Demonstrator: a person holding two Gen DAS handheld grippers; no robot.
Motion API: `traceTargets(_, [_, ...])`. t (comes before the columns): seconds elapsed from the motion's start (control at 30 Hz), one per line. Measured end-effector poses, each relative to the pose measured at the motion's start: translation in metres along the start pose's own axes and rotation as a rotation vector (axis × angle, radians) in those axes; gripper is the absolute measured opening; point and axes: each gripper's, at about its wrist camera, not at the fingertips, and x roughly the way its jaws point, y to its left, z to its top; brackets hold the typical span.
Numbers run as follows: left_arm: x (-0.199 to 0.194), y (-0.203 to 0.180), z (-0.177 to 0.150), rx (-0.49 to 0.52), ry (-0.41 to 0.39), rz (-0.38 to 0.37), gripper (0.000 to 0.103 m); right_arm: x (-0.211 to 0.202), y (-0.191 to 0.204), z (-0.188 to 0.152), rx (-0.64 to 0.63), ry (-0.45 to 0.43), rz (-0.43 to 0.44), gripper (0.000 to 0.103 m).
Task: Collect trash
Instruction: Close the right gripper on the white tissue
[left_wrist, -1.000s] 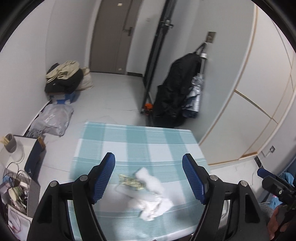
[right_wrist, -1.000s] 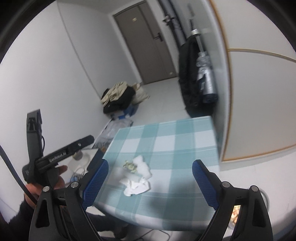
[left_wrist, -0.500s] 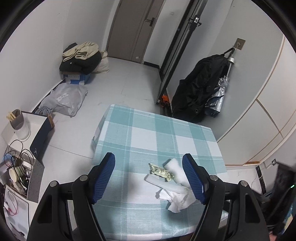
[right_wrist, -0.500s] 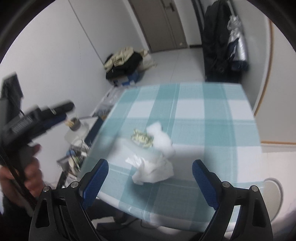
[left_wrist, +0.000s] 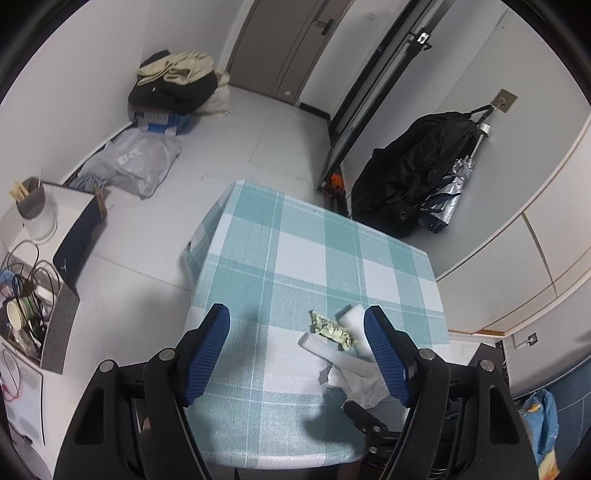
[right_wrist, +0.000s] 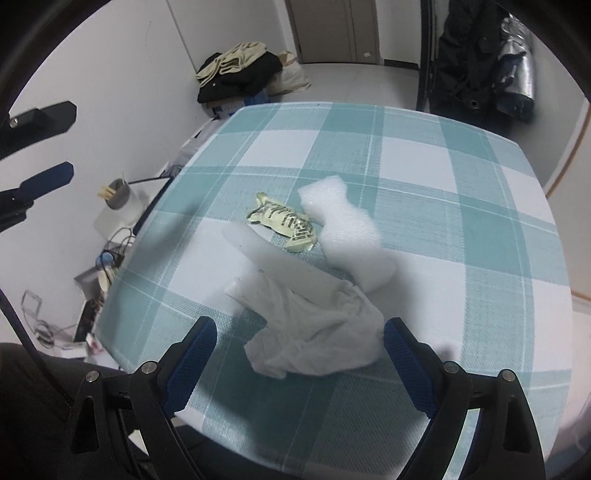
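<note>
A small pile of trash lies near the front of the table's teal checked cloth (right_wrist: 424, 155): a crumpled white tissue (right_wrist: 314, 328), a green-gold wrapper (right_wrist: 284, 221), a white foam sheet (right_wrist: 347, 229) and a translucent plastic strip (right_wrist: 251, 247). My right gripper (right_wrist: 301, 332) hangs open just above the tissue, one blue finger on each side, pads not touching it. My left gripper (left_wrist: 295, 321) is open over the cloth, left of the pile. The wrapper (left_wrist: 330, 329) and tissue (left_wrist: 354, 380) sit by its right finger. It also shows at the left edge of the right wrist view (right_wrist: 40, 147).
A black bag (left_wrist: 413, 173) and a folded silver umbrella (left_wrist: 447, 195) hang on the wall behind the table. A clothes pile (left_wrist: 173, 81) and plastic bags (left_wrist: 133, 162) lie on the floor. Left of the table stands a low shelf (left_wrist: 70, 206) with a cup and cables.
Both grippers have come down toward the table. The right one closed in on the pile and now straddles the tissue. In the left view the trash slid toward the right finger.
</note>
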Motion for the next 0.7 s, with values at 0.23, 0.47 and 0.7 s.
traceTargets(0.23, [0.003, 0.005, 0.001, -0.021, 0.002, 0.015, 0.072, 0.011, 0.008, 0.003, -0.042, 0.005, -0.074, 0.075])
traceTargets(0.47, [0.009, 0.006, -0.002, -0.035, 0.025, 0.019, 0.072, 0.008, 0.011, -0.001, -0.099, -0.015, -0.13, 0.042])
traceTargets(0.7, [0.019, 0.0, -0.006, -0.014, 0.058, 0.035, 0.072, -0.006, -0.009, -0.005, -0.036, -0.023, -0.038, 0.018])
